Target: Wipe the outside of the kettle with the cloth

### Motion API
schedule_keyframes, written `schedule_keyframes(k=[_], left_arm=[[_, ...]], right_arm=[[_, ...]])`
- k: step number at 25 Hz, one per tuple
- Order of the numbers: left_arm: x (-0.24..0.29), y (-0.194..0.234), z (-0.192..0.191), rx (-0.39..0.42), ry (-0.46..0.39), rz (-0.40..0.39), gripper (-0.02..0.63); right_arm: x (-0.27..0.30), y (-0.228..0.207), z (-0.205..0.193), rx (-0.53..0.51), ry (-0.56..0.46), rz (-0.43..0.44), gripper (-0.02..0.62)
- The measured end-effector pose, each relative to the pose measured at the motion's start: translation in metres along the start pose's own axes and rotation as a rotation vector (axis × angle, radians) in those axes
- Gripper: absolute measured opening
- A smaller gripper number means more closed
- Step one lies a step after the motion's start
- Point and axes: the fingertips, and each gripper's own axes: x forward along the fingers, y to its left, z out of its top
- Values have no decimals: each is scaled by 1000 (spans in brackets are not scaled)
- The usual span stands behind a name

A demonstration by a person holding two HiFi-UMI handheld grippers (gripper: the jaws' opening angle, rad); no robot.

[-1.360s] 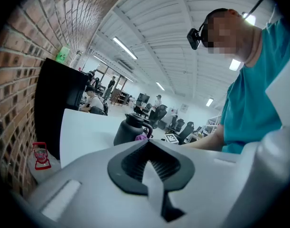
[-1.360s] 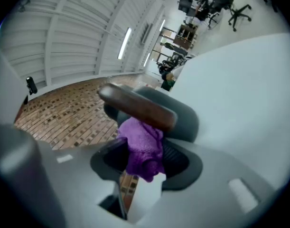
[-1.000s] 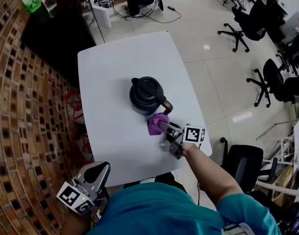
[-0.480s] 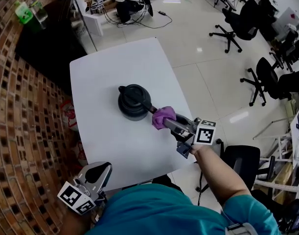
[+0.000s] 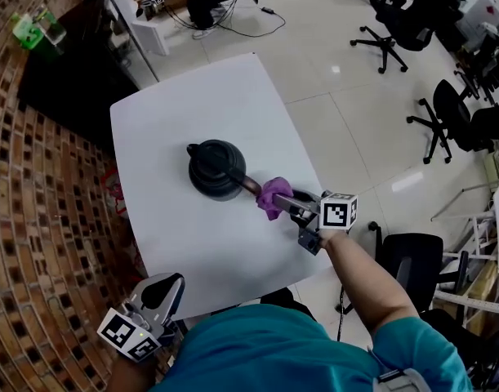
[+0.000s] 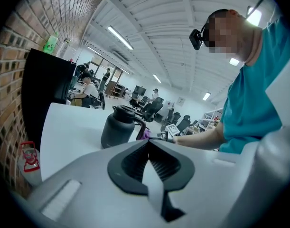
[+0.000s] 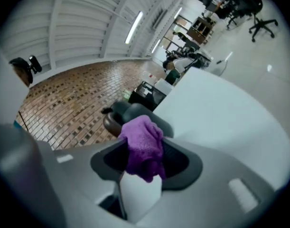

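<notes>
1. My right gripper (image 5: pixel 278 202) is clenched on the purple cloth (image 5: pixel 271 194). In the right gripper view the cloth (image 7: pixel 142 144) bulges up from between the jaws and fills the gap.
2. The cloth is on the handle side of the kettle (image 5: pixel 216 170). As far as the head view shows, it touches the outer end of the handle (image 5: pixel 249 185).
3. The kettle is dark, stands upright with its lid on, and sits near the middle of the white table (image 5: pixel 175 109). In the right gripper view the kettle (image 7: pixel 121 113) lies straight behind the cloth.
4. My left gripper (image 5: pixel 162 286) is well apart from the kettle, off the table's near edge and close to my body.
5. In the left gripper view its jaws are pressed together with nothing between them, and the left gripper (image 6: pixel 148 144) points toward the kettle (image 6: pixel 117 127).
6. From that side the cloth (image 6: pixel 144 134) shows as a small purple patch just beside the kettle's handle.
7. The brick wall (image 5: pixel 37 219) is on the side of the kettle away from the handle.
8. The office chairs (image 5: pixel 445 129) stand on the floor, well beyond the handle side.
</notes>
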Motion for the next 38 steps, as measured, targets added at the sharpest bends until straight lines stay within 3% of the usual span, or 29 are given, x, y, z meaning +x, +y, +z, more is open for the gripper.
schedule_keyframes(k=[2,4,8,11,14,18,22,24,26,29,33,36,38], left_arm=[[2,-2,5,7,3,1,0],[6,-6,11,4,8,-1,0],[12,-9,12,-1,16,4,0],[9,1,4,-1,24,34,0],[7,6,-1,-16,32,49,0],[6,9,-6,-31,35,59,0],[4,13,-5,-34,26,64,0],[1,13,-2,-32,15,63,0],[-4,14,5,-27,-7,64,0],[-14,19,17,-16,-50,71,0],[-27,22,28,-3,-101,74,0],[-35,21,32,11,-126,74,0],[-40,22,34,15,-143,76,0]], right_arm=[[-9,-1,37,-5,-72,32,184],[3,14,64,-9,-87,128,184],[46,16,55,-15,66,199,184],[63,11,45,31,81,241,184],[69,-9,36,43,83,216,184],[73,-38,20,-16,146,110,184],[73,-55,13,-229,308,-89,184],[66,-49,31,-350,333,-151,184],[61,-10,73,-447,268,-129,183],[74,86,125,-643,229,-18,183],[122,160,113,-921,423,17,183],[150,159,87,-1086,590,-58,183],[156,152,77,-1118,645,-90,183]])
